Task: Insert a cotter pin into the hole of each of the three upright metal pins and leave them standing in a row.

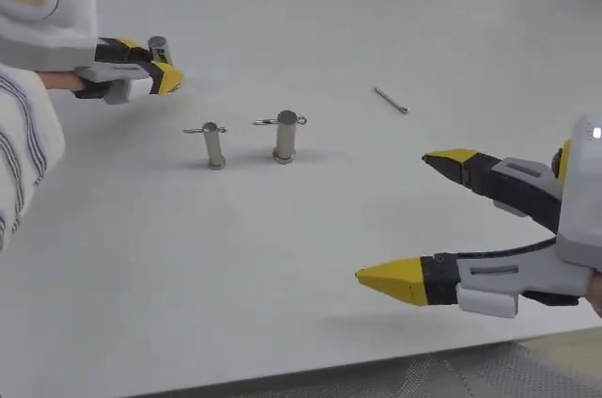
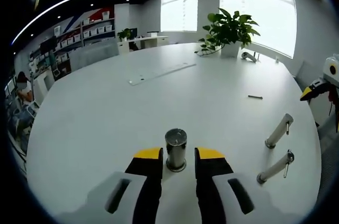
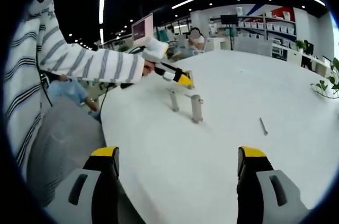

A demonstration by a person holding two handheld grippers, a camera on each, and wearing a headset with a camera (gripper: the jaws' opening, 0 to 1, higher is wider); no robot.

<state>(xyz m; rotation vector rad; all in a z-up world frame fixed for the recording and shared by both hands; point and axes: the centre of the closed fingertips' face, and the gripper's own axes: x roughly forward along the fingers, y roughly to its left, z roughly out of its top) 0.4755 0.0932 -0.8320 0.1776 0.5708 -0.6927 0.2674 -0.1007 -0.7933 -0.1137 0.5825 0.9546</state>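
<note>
At far left, L gripper [image 2: 178,155] flanks a bare pin [image 2: 176,142] closely; can't tell if clamped. R gripper [image 1: 390,217] gapes wide, empty, near a loose cotter [image 1: 390,100].

Desk [image 1: 282,266]: smooth white top, matt with a faint sheen. Pins [image 1: 285,137]: bare grey metal, smooth, satin finish, glossier on the end caps. Cotter pin [image 1: 390,100]: thin bright metal wire. Left gripper [image 2: 177,154] and right gripper [image 1: 395,217]: smooth matt plastic throughout. Sleeve [image 1: 23,135]: soft striped knit cloth.
</note>
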